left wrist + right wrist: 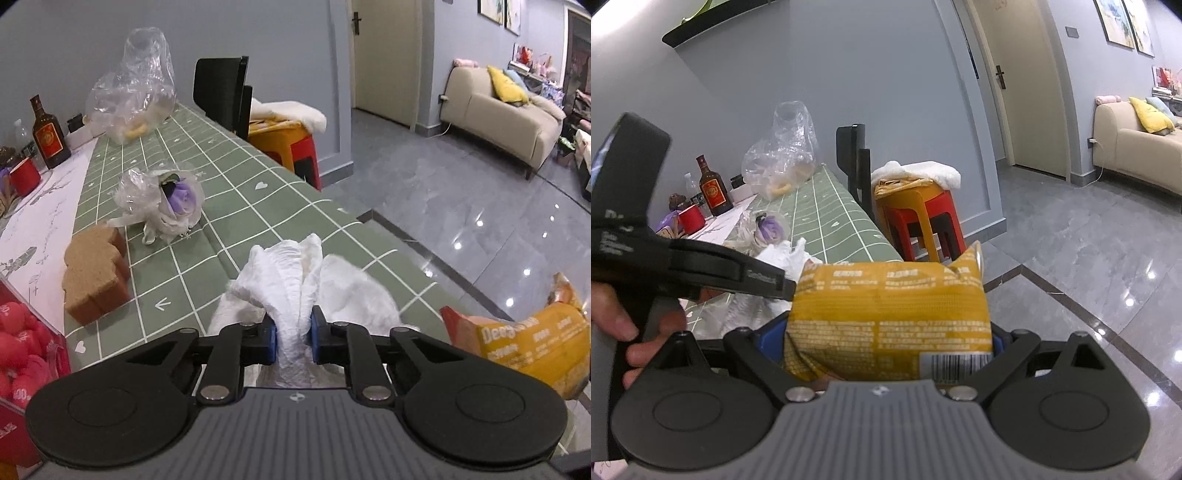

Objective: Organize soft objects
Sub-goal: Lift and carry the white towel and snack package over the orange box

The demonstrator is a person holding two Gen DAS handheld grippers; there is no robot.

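My left gripper (293, 341) is shut on a crumpled white cloth (291, 280) and holds it over the near end of the green checked table (229, 192). My right gripper (888, 341) is shut on a yellow snack packet (890, 314), which fills the space between its blue pads. The packet also shows at the right of the left wrist view (528, 339). The white cloth (786, 258) and the left gripper's body (683, 269) show at the left of the right wrist view. A wrapped purple flower (166, 199) and a brown sponge block (96, 273) lie on the table.
A clear plastic bag (136, 88), a brown bottle (48, 136) and a red cup (24, 177) stand at the table's far end. A clear box of red soft balls (22, 339) is at the near left. A black chair (225, 96) and stacked stools (291, 140) stand beside the table.
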